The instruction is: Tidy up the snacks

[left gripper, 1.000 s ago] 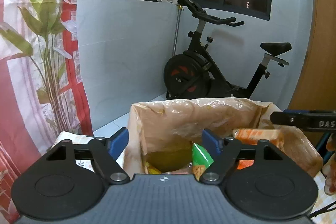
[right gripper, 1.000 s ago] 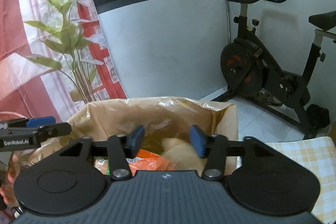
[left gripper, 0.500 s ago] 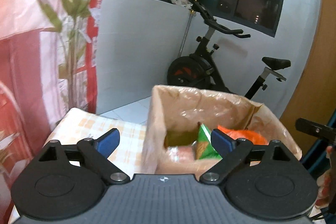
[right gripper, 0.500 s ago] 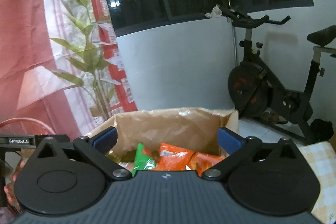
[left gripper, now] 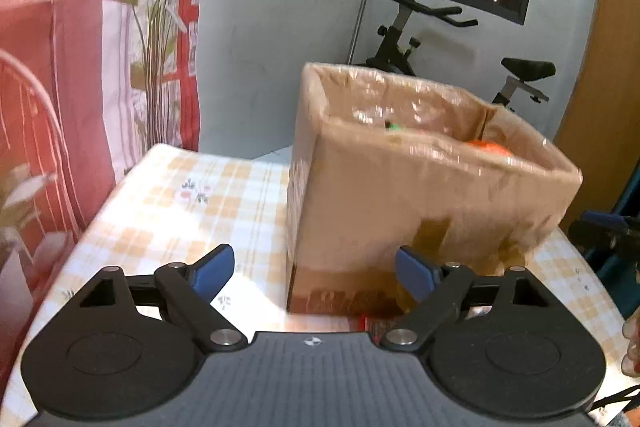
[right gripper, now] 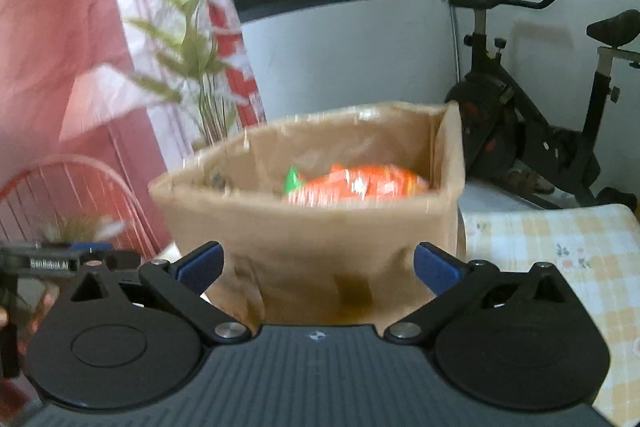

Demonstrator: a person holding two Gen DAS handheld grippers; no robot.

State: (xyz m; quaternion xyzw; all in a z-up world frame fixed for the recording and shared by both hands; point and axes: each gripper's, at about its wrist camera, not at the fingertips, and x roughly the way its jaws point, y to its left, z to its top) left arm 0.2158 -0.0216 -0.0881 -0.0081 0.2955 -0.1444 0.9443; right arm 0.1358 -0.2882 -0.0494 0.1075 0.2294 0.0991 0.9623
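Observation:
A cardboard box (left gripper: 420, 195) lined with clear plastic stands on the checked tablecloth (left gripper: 192, 203). Inside it lie an orange snack packet (right gripper: 360, 183) and a green one (right gripper: 292, 181); from the left wrist view only their tops, orange (left gripper: 488, 148) and green (left gripper: 394, 126), peek over the rim. My left gripper (left gripper: 314, 275) hovers low in front of the box's near corner, its jaws closing slightly with nothing gripped. My right gripper (right gripper: 318, 267) faces the box (right gripper: 320, 239) from the other side, jaws wide and empty. Something red (left gripper: 376, 325) lies at the box's foot.
The checked cloth (right gripper: 560, 247) runs to the table's right edge. An exercise bike (right gripper: 540, 131) stands behind the table by the white wall. A plant (left gripper: 156, 7), a red and white curtain and a red wire chair (right gripper: 80, 187) are on the left.
Both grippers drew back and down from over the box, which now shows its outer sides. The right jaws spread from narrow to wide; the left jaws widened a little.

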